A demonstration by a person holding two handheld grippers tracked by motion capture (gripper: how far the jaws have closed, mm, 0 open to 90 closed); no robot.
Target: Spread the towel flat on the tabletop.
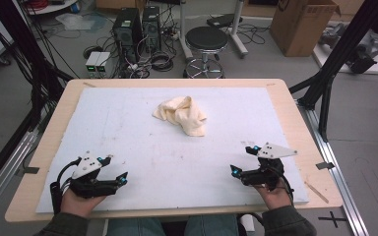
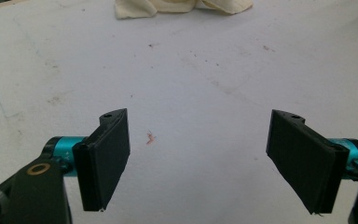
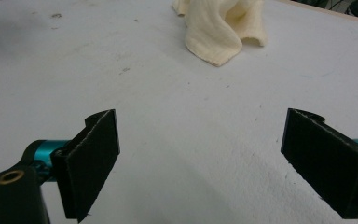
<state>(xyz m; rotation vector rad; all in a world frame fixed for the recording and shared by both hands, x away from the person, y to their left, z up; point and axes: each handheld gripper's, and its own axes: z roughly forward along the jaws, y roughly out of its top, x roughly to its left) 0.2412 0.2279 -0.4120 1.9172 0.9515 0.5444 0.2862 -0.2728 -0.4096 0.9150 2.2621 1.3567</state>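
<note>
A crumpled cream cloth lies bunched on the white board, a little past its middle. My left gripper rests low near the front left of the board, jaws wide open with nothing between them. My right gripper sits near the front right, also open and empty. In the left gripper view the cloth lies far ahead at the top edge, beyond the open gripper. Through the right gripper view the cloth is ahead and slightly right of centre, well clear of the gripper.
The white board lies on a wooden table. Beyond the table stand a black stool, computer towers, cables on the floor and a cardboard box. Black frame posts flank the table.
</note>
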